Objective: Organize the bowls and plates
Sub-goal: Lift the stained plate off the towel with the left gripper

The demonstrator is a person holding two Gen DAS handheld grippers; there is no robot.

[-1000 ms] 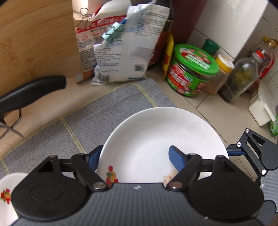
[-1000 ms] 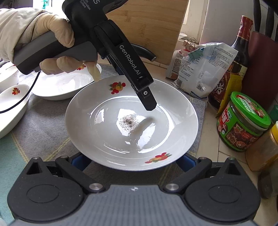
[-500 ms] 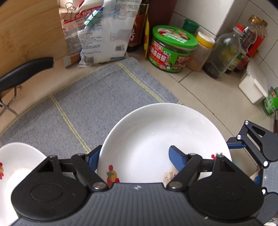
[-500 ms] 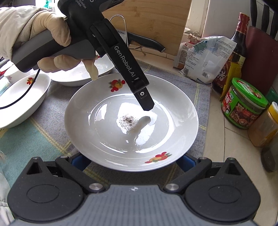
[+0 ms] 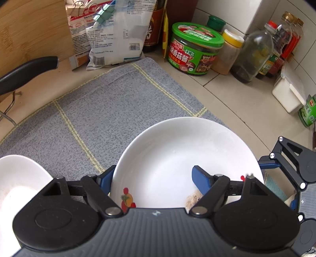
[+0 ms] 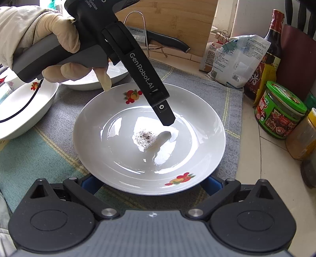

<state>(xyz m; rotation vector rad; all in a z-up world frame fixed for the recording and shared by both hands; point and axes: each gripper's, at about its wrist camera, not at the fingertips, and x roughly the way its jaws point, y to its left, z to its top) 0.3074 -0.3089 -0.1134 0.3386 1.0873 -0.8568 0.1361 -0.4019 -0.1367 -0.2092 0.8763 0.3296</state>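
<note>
A white plate [image 6: 150, 138] with fruit prints and a dark crumb stain at its centre is held above the grey cloth [image 6: 49, 126]. My left gripper [image 5: 156, 178] is shut on its rim, one blue finger [image 5: 201, 178] inside the plate [image 5: 187, 158] and one under the edge. It also shows from the side in the right wrist view [image 6: 165, 116]. My right gripper [image 6: 150, 183] is wide, with its blue fingers [image 6: 209, 184] below the plate's near edge. Whether they touch the plate is hidden.
Two more white dishes [image 6: 25, 106] lie on the cloth at the left. A green-lidded jar [image 6: 280, 110], sauce bottles [image 6: 270, 55], a clipped bag [image 6: 237, 59], a knife [image 6: 167, 41] and a wooden board [image 6: 177, 17] stand at the back and right.
The plate, held by my left gripper, has moved back toward the near side of the cloth, away from the jars and bag. The dishes at the left have come further into view.
</note>
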